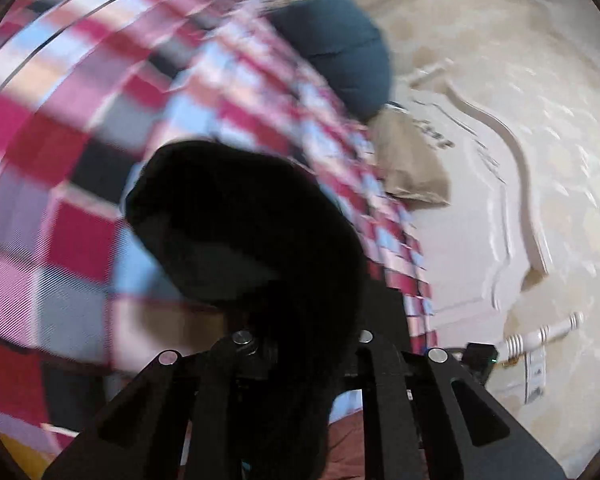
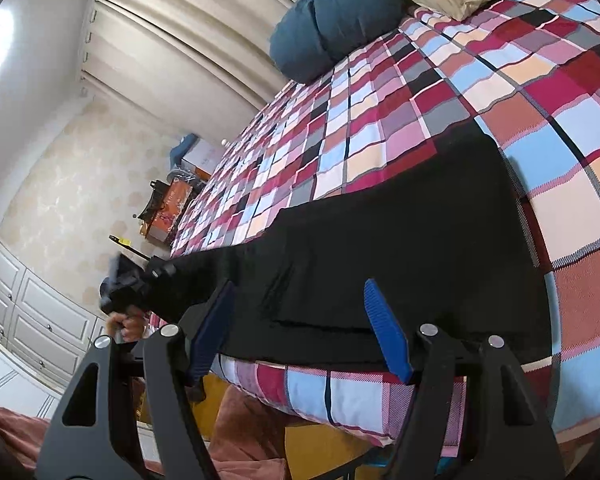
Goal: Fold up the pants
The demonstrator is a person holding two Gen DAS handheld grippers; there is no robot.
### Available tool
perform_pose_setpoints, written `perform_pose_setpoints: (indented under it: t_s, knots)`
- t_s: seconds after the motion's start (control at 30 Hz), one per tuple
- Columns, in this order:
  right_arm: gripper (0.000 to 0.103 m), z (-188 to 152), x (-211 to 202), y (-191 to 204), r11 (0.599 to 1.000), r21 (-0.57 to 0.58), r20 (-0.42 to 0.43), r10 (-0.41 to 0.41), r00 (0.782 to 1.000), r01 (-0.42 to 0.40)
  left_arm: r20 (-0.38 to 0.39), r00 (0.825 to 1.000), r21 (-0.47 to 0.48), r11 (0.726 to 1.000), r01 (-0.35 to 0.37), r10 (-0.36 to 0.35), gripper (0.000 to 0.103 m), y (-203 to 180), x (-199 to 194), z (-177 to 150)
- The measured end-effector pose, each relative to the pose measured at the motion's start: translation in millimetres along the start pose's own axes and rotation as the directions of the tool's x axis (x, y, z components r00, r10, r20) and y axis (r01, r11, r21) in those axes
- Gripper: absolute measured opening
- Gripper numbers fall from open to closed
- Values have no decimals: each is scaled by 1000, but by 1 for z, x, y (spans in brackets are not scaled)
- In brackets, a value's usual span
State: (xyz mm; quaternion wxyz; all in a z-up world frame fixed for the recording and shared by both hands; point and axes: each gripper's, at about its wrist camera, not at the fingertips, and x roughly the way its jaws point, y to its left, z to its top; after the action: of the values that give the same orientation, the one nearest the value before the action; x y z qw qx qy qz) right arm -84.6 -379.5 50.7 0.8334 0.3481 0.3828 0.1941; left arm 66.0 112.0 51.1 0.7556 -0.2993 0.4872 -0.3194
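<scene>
Holding the black pants (image 2: 400,248) flat along the near edge of the checked bedspread (image 2: 420,92), we clamp one end in the left gripper (image 2: 140,284); right gripper (image 2: 300,328) spread wide, holding nothing, above the cloth.

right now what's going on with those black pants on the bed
A person with a gripper in each hand is folding black pants on a bed with a plaid cover. The left gripper is shut on one end of the pants and holds it up off the bed; its own view is blurred. The right gripper is open, its blue fingers over the other end, which lies flat near the bed's edge.
</scene>
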Motion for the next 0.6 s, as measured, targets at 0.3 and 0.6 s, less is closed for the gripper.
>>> perform_pose_setpoints:
  t_s: [0.3, 0.6]
  knots:
    - [67, -15, -7, -9, 999, 31, 8, 42, 999, -42, -152, 988, 226, 974, 33, 2, 16, -136, 126, -15]
    - [67, -29, -11, -15, 996, 54, -6, 71, 997, -70, -291, 946, 312, 949, -48, 143, 15, -143, 262, -65]
